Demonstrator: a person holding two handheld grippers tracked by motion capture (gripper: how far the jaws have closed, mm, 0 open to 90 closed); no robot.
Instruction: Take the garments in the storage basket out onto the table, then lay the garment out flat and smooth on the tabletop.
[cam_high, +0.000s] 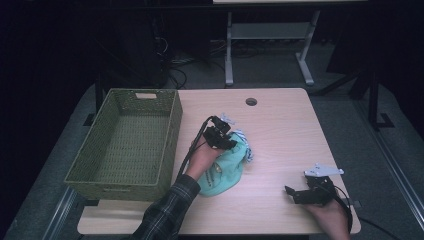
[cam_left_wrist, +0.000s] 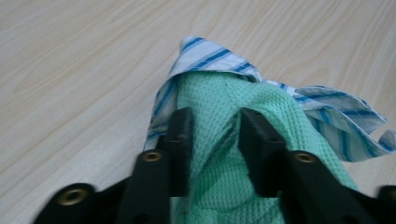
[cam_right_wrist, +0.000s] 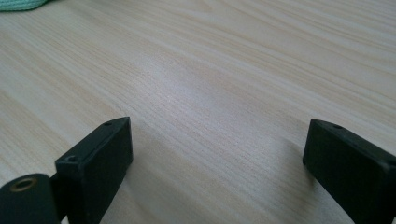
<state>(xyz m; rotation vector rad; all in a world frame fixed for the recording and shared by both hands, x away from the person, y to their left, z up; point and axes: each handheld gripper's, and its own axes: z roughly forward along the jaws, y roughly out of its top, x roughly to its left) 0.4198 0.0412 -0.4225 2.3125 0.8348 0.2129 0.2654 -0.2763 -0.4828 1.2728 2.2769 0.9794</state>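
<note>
Near the middle of the pale wooden desk, just right of the green woven basket, lies a bunched mint-green waffle cloth with a blue-and-white striped cloth wrapped around its far end. Left gripper on top of the bundle, gripped by the left hand in a plaid sleeve; jaws narrowed and pinching a raised fold of the green cloth, striped cloth peeking out just beyond the tips. Right gripper low at the near right corner of the desk, well apart from the cloths; jaws spread wide over bare wood, holding nothing.
</note>
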